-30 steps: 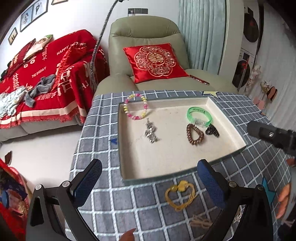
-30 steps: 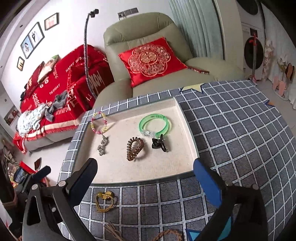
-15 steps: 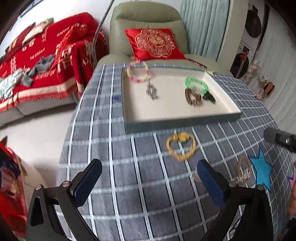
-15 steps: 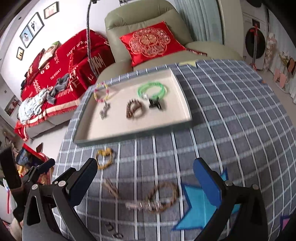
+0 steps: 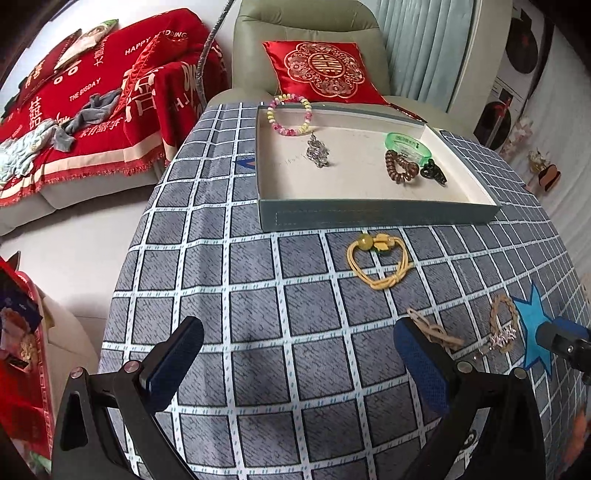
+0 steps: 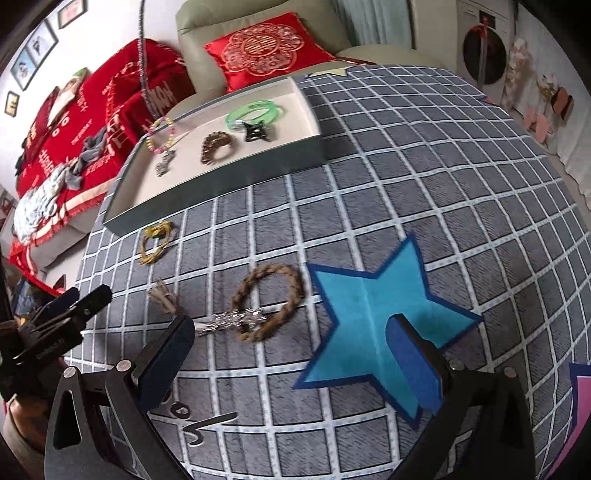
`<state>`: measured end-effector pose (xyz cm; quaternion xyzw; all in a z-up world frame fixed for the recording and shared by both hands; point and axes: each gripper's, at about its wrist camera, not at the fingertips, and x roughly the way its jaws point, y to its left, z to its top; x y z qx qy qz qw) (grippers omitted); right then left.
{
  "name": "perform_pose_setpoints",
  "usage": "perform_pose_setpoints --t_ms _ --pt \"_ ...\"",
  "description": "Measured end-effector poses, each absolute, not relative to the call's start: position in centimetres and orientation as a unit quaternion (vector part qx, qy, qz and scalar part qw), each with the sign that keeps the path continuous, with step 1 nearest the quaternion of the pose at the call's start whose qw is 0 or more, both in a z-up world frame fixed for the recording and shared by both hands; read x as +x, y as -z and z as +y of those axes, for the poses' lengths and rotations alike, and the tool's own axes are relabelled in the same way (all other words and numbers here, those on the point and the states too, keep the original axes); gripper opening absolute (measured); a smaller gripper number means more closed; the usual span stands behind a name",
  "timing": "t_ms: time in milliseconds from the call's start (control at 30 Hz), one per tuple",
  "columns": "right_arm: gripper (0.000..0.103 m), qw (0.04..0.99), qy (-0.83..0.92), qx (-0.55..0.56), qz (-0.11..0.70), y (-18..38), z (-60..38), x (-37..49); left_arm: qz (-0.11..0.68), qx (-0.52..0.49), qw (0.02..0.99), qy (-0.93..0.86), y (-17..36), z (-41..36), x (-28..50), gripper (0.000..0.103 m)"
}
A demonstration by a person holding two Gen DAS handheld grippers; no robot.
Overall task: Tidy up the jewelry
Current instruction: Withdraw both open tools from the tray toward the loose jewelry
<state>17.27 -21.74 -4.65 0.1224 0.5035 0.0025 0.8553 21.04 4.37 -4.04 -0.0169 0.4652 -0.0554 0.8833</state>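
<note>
— Jewelry first: where does it lie?

— Split between the tray (image 5: 376, 214) and the checked cloth (image 5: 258, 280) on the counter. Inside the tray sit a pink and yellow bead bracelet (image 5: 290, 114) at the far left corner, a silver pendant (image 5: 317, 151) just in front of it, a green bangle (image 5: 408, 144), a brown coil hair tie (image 5: 400, 170) touching the bangle, and a black hair clip (image 5: 434, 173) just beside them.

— And outside the tray?

— A yellow cord bracelet (image 5: 378, 264) lies on the cloth near the tray's front wall. Nearer the cameras are a small tan knotted cord (image 6: 164, 295) and a brown braided bracelet (image 6: 271, 301) with a sparkly silver piece (image 6: 232, 319) lying across its near side. A blue star patch (image 6: 373, 314) on the cloth sits just to the right of the braided bracelet.

— What of each claw?

— The left claw (image 5: 295, 363) hangs above bare cloth with its jaws spread wide and nothing between them. The right claw (image 6: 291, 354) is also spread wide and empty; its left finger (image 6: 166, 354) is just beside the sparkly piece, while its right finger (image 6: 413, 362) is over the star patch.

— Background?

— A green armchair (image 5: 306, 22) with a red cushion (image 5: 321, 72) stands behind the counter, and a sofa under a red throw (image 5: 92, 99) is to the left.
</note>
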Motion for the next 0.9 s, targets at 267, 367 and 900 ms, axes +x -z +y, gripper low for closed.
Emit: perform_pose_setpoints --t_ms 267,367,900 --pt "0.102 0.868 -0.024 0.090 0.488 4.1 -20.8 16.7 0.464 -0.004 0.884 0.051 4.5 3.5 22.3 0.103" --pt "0.099 0.870 -0.020 0.059 0.489 4.2 -19.9 16.9 0.467 -0.003 0.883 0.059 4.6 2.8 22.8 0.103" --pt "0.063 0.861 0.008 0.015 0.508 6.6 -19.3 19.8 0.486 0.000 0.872 0.053 6.4 1.0 25.7 0.103"
